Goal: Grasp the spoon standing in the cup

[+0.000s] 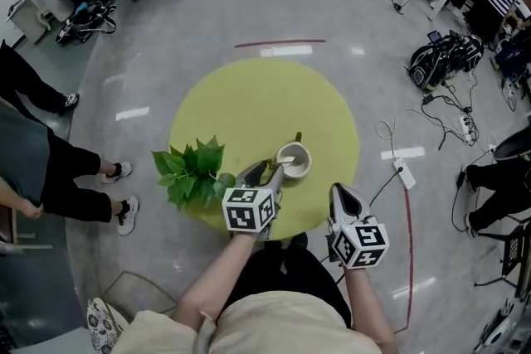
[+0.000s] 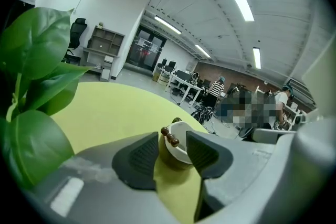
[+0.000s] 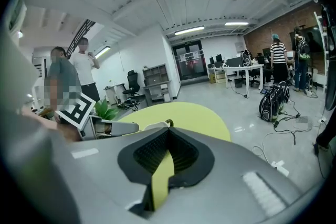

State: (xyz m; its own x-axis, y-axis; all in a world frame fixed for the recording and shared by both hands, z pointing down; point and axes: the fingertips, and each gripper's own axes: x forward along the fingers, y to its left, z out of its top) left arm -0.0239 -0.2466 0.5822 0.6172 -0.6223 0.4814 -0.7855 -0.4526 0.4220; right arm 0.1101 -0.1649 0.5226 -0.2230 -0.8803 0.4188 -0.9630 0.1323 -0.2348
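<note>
A white cup [image 1: 294, 159] stands on the round yellow-green table [image 1: 249, 99], toward its near edge. In the left gripper view the cup [image 2: 177, 151] lies just ahead between my open jaws, and the brown beaded handle of the spoon [image 2: 170, 136] leans out over its near rim. My left gripper [image 1: 267, 171] reaches the cup's left side, and its pads [image 2: 140, 159] do not touch cup or spoon. To the right, off the table's edge, my right gripper [image 1: 343, 196] is shut with nothing in it, as its own view [image 3: 168, 132] shows.
A leafy green plant [image 1: 192, 170] sits on the table just left of my left gripper, its leaves [image 2: 37, 55] filling that view's left side. People stand at the left [image 1: 50, 170]. Bags and cables [image 1: 444, 62] lie on the floor at right.
</note>
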